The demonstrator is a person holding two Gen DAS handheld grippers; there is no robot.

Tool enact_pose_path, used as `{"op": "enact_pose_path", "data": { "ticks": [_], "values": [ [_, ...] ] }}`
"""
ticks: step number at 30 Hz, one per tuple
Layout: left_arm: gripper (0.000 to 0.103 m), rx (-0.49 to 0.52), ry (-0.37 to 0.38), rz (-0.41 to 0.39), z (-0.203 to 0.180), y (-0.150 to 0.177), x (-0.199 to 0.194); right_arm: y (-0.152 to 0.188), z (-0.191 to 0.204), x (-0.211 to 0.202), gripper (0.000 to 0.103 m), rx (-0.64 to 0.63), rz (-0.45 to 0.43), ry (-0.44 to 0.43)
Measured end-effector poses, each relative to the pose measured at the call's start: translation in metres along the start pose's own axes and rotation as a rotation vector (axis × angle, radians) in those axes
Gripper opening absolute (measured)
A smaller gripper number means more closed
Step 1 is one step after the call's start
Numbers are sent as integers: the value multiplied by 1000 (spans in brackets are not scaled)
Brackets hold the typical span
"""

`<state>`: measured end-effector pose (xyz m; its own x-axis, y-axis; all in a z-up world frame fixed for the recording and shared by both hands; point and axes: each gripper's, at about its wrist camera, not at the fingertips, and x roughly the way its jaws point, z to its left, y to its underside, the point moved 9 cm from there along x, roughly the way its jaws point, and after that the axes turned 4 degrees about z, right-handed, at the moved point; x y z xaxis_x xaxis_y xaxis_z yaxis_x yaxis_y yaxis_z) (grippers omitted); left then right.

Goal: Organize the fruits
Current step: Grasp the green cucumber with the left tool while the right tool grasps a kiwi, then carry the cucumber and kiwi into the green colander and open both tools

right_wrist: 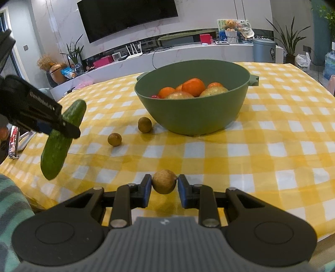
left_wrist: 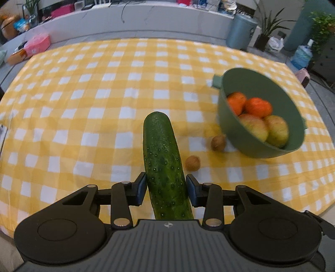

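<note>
Living room, checked-cloth worktop, green bowl part-filled with fruit, both hands loaded.
Cucumber clamped across its girth in the left gripper, long axis running away along the jaws, lifted off the cloth; bowl lies ahead and to its right. Right gripper jaws clenched on a small brown fruit, bowl straight ahead. Two more small brown fruits lie loose just beside the bowl.

You stand in a home living room: wall-mounted television, long media shelf, potted plants, checked tablecloth.
</note>
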<state>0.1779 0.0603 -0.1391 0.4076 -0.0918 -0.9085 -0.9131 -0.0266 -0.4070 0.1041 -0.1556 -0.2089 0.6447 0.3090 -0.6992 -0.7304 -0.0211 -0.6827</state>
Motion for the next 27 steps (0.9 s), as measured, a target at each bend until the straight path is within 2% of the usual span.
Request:
{"op": "enact_pose_path", "data": {
  "ticks": [9, 15, 20, 27],
  "values": [
    [45, 106, 55, -44, -39, -22, -22, -29, -8, -21, 24, 31, -71, -24],
    [45, 191, 78, -69, -69, -43, -29, -65, -27, -35, 24, 93, -125, -48],
    [45, 245, 103, -82, -96, -63, -30, -100, -42, -37, 24, 80, -157, -41],
    [45, 325, 120, -114, -136, -94, -25, -134, -51, -19, 24, 1, -110, -53]
  ]
}}
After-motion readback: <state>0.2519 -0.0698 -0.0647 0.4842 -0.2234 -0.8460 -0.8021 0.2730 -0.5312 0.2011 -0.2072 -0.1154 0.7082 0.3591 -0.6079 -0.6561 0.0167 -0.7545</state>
